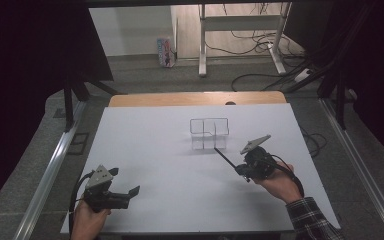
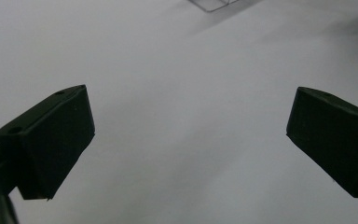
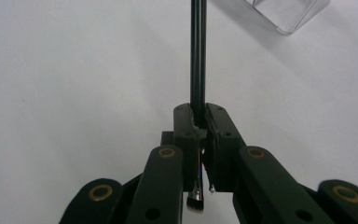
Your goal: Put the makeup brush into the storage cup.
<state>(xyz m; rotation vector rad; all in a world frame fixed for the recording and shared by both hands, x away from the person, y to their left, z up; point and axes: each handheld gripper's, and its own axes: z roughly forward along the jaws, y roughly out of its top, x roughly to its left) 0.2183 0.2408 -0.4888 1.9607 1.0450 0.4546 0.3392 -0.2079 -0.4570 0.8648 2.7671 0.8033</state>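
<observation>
The right gripper [image 1: 236, 167] had its jaws clamped on a thin black brush [image 3: 196, 56], the handle running out past the tips toward eleven o'clock, bristle end tucked back beneath the jaws. The handle's far end lay just short of the clear plastic organizer [image 1: 209, 133], which sat at about twelve o'clock on the white table [image 1: 150, 145]. Over at seven o'clock, the left gripper [image 1: 130, 192] rested with jaws spread wide and nothing between them
</observation>
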